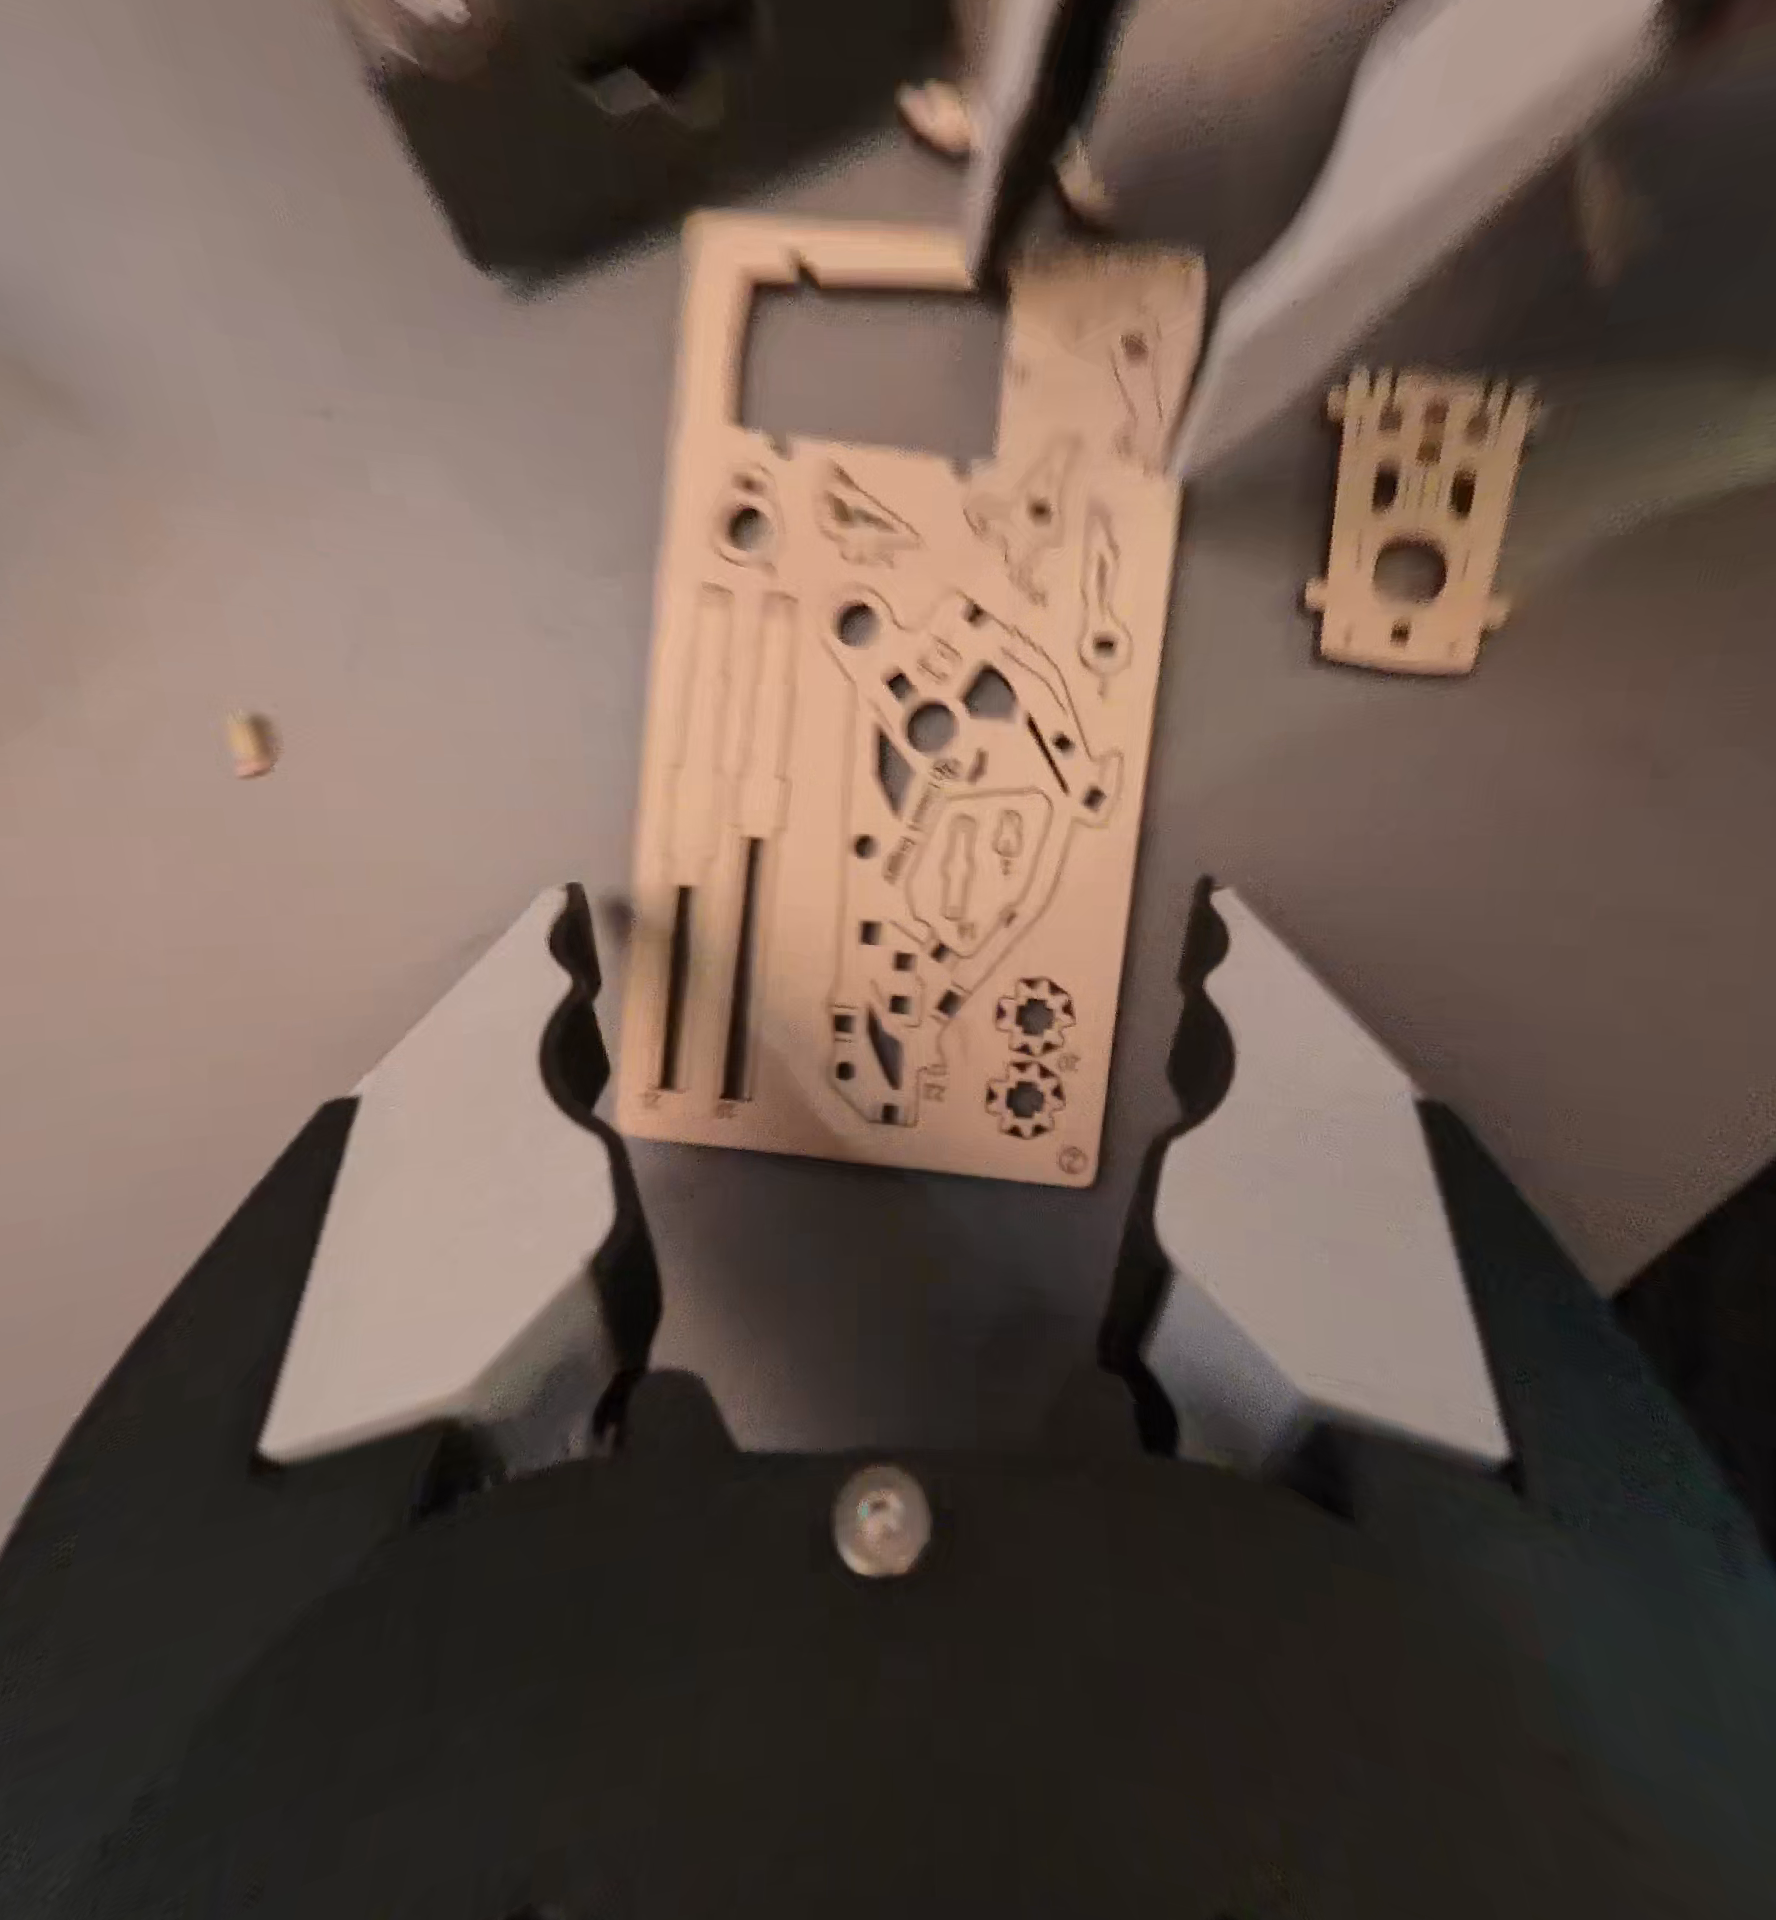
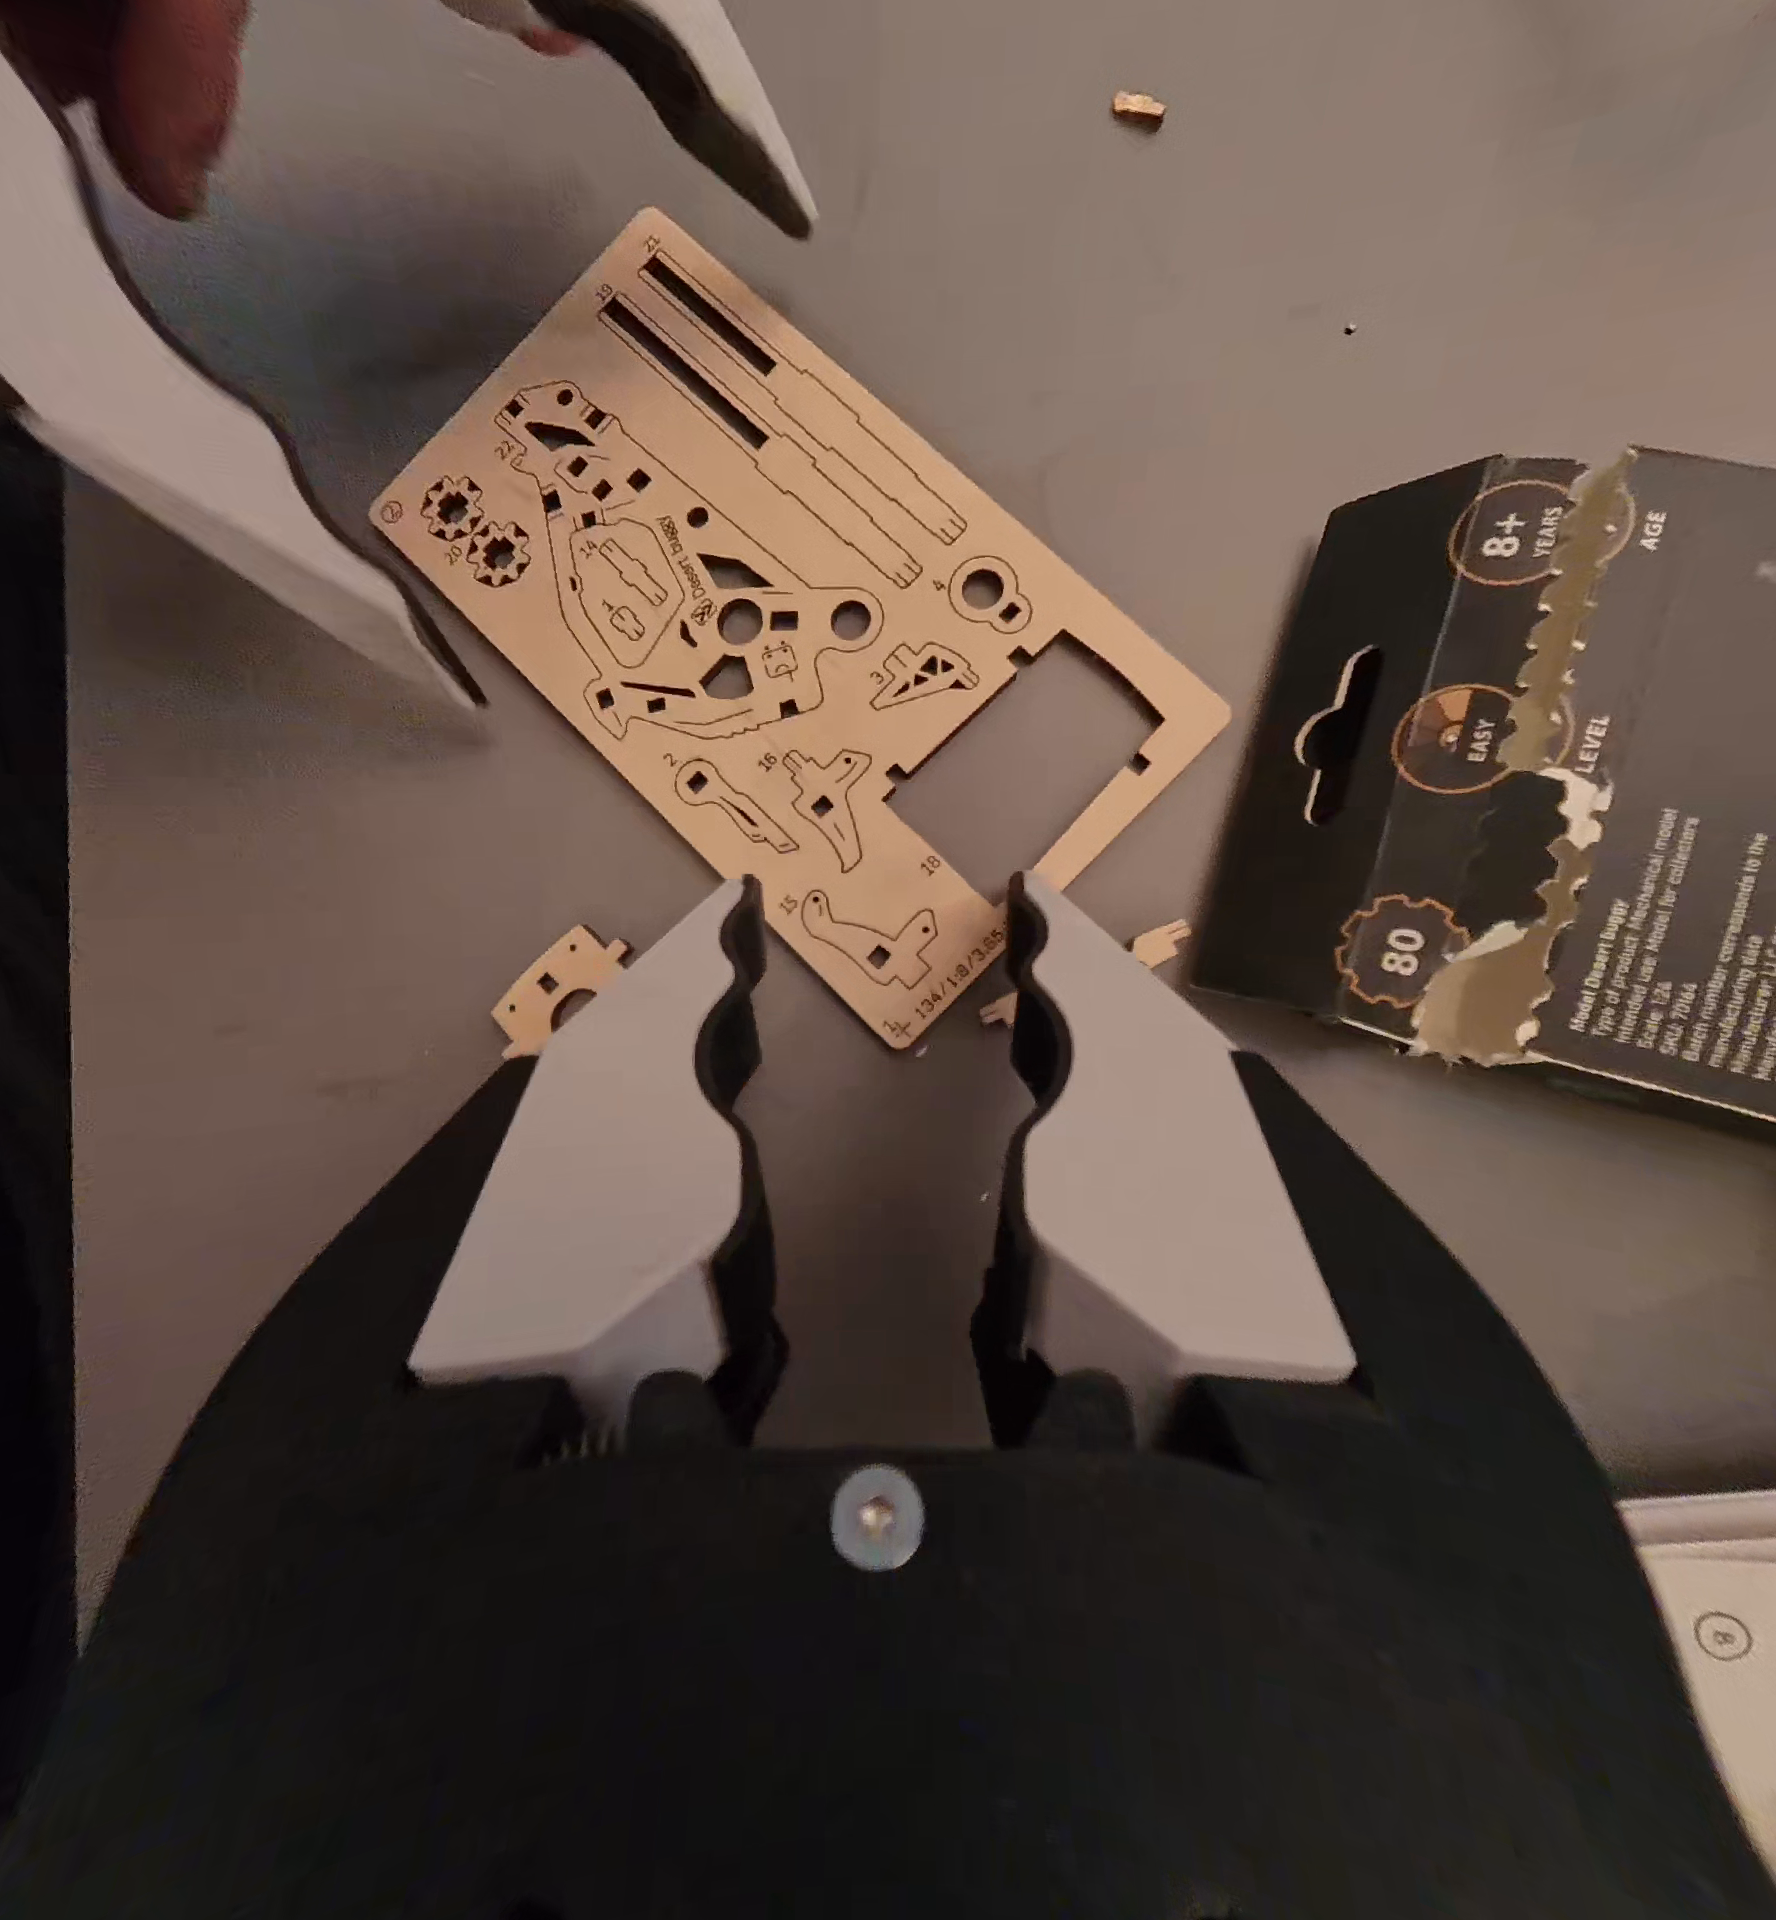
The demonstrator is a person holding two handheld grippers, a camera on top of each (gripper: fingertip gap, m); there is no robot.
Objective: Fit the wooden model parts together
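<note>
A flat wooden sheet of laser-cut model parts (image 1: 905, 727) lies on the grey table, with a rectangular hole at one end; it also shows in the right wrist view (image 2: 790, 623). My left gripper (image 1: 889, 904) is open and empty, its fingertips either side of the sheet's near end. My right gripper (image 2: 884, 899) is open, with the sheet's opposite corner between its tips. Each gripper shows in the other's view, the right one (image 1: 1092, 364) and the left one (image 2: 635, 457). A detached wooden part with holes (image 1: 1419, 530) lies beside the sheet, partly hidden by a finger in the right wrist view (image 2: 551, 987).
A torn black cardboard box (image 2: 1538, 779) lies to the right of the sheet. A small wooden peg (image 1: 250, 743) lies apart on the table (image 2: 1138, 107). Small wooden bits (image 2: 1164, 940) lie by my right fingertip. A white booklet (image 2: 1746, 1642) is at the lower right. The table edge (image 1: 1694, 1226) is close.
</note>
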